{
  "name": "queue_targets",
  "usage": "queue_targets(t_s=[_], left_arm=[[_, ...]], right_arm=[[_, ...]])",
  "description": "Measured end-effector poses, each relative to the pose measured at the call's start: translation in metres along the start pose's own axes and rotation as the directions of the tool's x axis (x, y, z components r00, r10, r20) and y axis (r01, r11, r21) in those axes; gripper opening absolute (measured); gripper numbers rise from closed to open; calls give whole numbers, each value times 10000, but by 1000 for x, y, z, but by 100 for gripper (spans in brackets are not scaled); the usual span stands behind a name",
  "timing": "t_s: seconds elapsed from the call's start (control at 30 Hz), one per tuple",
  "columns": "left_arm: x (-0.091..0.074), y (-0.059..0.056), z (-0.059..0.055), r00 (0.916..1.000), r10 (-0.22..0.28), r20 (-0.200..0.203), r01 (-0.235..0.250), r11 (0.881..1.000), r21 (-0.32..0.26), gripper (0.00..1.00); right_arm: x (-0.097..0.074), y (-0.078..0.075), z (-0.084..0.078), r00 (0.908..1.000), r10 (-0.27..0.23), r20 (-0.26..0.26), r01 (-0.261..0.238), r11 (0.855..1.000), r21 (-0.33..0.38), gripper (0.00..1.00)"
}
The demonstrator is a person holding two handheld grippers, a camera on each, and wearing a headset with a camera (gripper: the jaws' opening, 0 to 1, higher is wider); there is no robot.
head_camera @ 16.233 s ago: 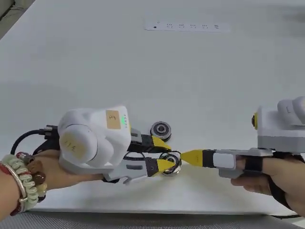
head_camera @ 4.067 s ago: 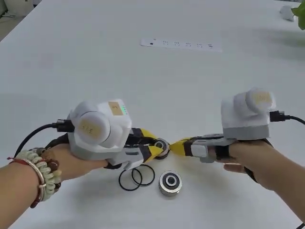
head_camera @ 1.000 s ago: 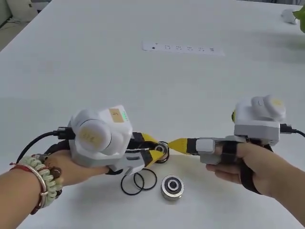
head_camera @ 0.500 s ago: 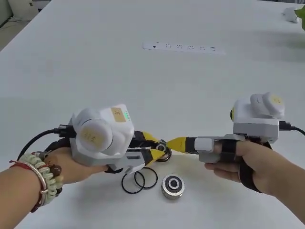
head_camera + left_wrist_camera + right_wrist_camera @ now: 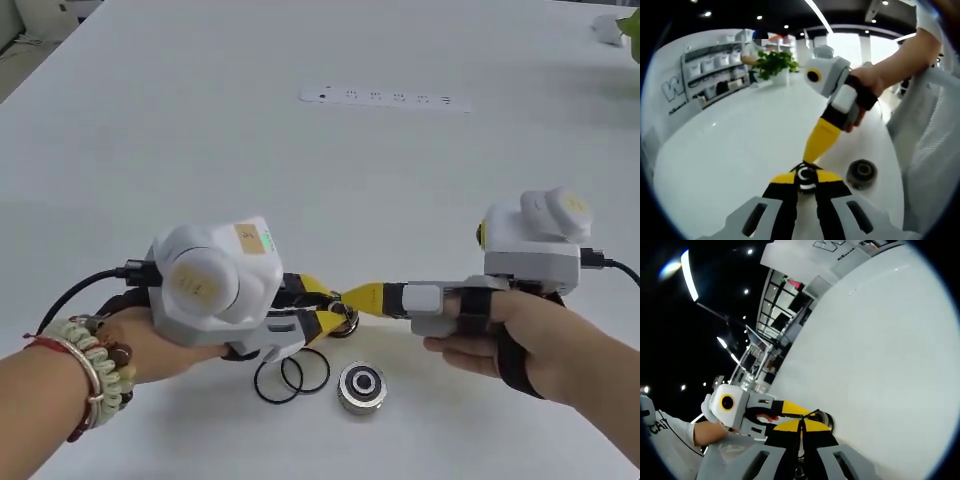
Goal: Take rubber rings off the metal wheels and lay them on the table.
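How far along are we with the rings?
Done: two rings lie on the table beside a bare wheel. In hand: the left gripper clamps the second wheel while the right gripper appears to pinch its ring. Left: pull that ring free and lay it down; whether more remain on that wheel, I cannot tell.

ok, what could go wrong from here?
1. The rubber ring looks pinched only at the tip of the right hand-held gripper; it may slip and snap back onto the metal wheel.
2. The left hand-held gripper clamps that wheel near its jaw tips; the pull might tug it out, toward the loose rings nearby.
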State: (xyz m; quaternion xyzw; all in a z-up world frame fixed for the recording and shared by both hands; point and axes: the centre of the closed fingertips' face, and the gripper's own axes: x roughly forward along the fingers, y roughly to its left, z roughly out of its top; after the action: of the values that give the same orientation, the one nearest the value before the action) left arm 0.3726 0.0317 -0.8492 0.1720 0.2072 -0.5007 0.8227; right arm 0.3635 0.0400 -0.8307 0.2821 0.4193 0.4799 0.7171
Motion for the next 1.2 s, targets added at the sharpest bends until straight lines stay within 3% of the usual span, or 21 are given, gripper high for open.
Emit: queue_targets(t_s=[0.3,0.4,0.6,0.83,1.2], left_arm=[[0,-1,0,10000,-5,52,6,9999,-147,14],[0,-1,0,10000,29,-23,-29,9998,-180,14],[0,-2,0,9994,8,-360,-9,10000,-11,14],[-4,-2,-3,9988,-101,-469,103,9999,37,14],[-5,-1,-3,9989,-76,-469,82,9999,128,11]], right_arm=[[-1,1,0,10000,79,0,-79,10000,-10,0],[-3,-9,2,9993,-327,164,321,9989,330,0],[-6,-13,0,9985,-543,120,541,9984,161,0],[-6,-14,0,9978,-648,111,647,9979,71,0],[-4,-7,-1,9992,-392,24,392,9992,-103,0]])
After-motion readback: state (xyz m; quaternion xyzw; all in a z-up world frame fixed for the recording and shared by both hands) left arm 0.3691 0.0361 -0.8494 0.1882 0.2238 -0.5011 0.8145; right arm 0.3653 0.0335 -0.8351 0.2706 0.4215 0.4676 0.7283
